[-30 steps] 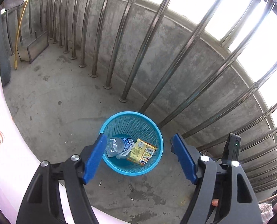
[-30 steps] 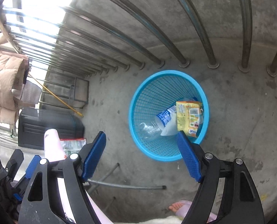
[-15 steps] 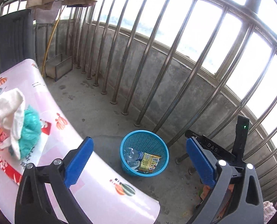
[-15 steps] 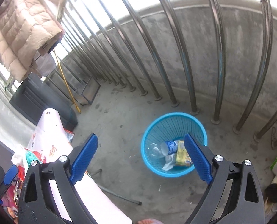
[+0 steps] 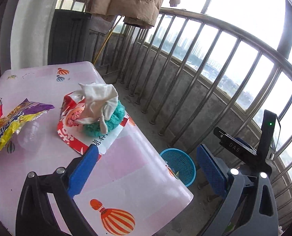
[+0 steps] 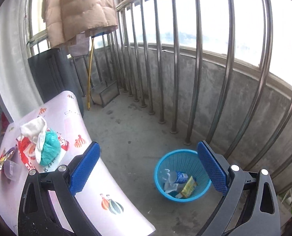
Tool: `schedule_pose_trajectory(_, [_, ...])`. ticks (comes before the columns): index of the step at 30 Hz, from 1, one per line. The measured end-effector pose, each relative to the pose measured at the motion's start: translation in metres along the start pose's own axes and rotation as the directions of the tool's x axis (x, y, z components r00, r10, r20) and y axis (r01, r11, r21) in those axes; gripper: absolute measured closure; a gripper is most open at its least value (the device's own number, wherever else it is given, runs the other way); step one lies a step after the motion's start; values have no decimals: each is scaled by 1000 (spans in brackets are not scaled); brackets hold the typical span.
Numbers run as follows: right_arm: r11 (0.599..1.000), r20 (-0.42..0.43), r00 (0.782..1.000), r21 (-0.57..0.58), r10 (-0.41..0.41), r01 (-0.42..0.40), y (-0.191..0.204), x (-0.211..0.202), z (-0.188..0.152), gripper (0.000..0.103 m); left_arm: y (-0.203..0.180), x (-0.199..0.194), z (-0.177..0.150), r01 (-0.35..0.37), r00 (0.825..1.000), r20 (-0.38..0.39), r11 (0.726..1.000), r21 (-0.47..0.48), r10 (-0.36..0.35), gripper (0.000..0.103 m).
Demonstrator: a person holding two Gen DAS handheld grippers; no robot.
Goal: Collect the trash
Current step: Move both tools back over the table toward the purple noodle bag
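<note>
Left gripper [image 5: 146, 169] spread wide, empty, above pink table [image 5: 126, 177]; crumpled white tissue [image 5: 98, 100] beyond its fingertips. Right gripper [image 6: 148, 169] opening, empty, over blue basket [image 6: 161, 177].

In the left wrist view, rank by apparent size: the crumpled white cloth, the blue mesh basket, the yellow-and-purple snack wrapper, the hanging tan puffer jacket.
Largest to smallest, as seen:
1. Tan puffer jacket
2. Yellow-and-purple snack wrapper
3. Crumpled white cloth
4. Blue mesh basket, partly hidden by the table and farther off, so its rank is unsure.
</note>
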State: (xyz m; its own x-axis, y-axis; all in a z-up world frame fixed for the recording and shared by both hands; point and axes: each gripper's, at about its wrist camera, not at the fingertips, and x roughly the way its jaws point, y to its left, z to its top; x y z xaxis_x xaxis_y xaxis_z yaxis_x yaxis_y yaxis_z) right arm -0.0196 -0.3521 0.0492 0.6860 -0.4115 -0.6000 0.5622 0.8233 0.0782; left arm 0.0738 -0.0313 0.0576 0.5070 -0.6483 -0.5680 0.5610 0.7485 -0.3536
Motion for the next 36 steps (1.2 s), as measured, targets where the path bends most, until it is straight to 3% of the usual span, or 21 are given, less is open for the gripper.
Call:
schedule_pose_trajectory(6, [981, 9, 1000, -190, 24, -22, 56, -8, 8, 8, 40, -46, -8, -39, 995, 84, 994, -100, 48, 6])
schedule_pose_trajectory(10, [967, 49, 997, -253, 57, -43, 95, -23, 15, 8, 70, -73, -5, -65, 987, 137, 983, -169, 89, 6])
schedule_pose_trajectory(16, [956, 74, 986, -266, 146, -122, 134, -48, 24, 8, 109, -104, -6, -45, 978, 189, 968, -248, 94, 6])
schedule_pose_trajectory(23, [950, 85, 975, -257, 204, -177, 149, -62, 27, 8, 128, -125, -6, -75, 961, 243, 968, -240, 135, 6])
schedule_pose_trajectory(36, [930, 98, 945, -238, 311, -281, 166, -78, 31, 8, 155, -142, -7, -132, 943, 255, 945, -298, 212, 6])
